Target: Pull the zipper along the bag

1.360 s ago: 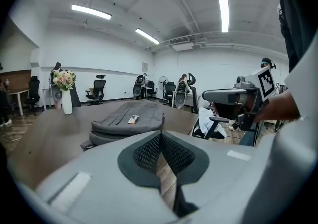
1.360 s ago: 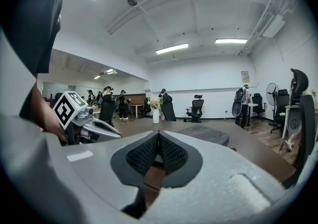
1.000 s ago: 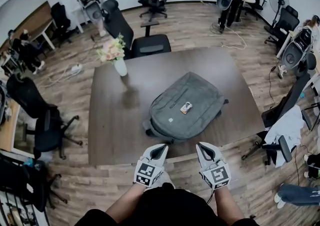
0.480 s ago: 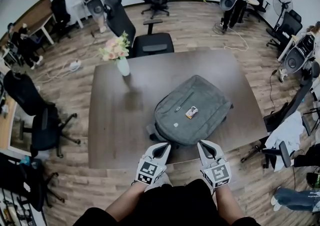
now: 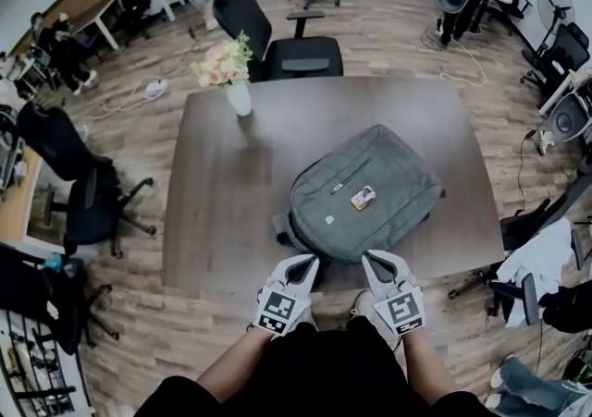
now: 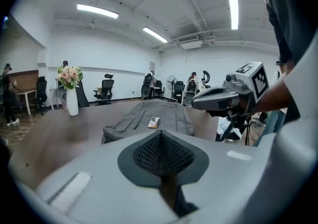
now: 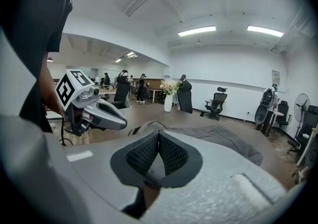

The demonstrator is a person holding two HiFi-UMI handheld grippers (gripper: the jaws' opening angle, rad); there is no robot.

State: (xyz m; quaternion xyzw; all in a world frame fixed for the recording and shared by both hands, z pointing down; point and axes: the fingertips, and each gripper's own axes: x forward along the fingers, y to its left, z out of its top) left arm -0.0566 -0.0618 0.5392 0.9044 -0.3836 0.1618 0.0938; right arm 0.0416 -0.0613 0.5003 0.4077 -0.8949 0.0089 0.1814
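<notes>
Left hand-held gripper (image 5: 308, 263) and right hand-held gripper (image 5: 369, 257) moved nearer bag (image 5: 402, 186); both closed, empty; zipper (image 5: 351, 175) untouched, pull not started.

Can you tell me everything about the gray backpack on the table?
The backpack is gray, soft-looking fabric, lying flat on the dark wooden table, turned at a slant near the person's edge. A dark zipper line runs across its front, and a small orange-and-white object rests on top. Nothing else touches it.
</notes>
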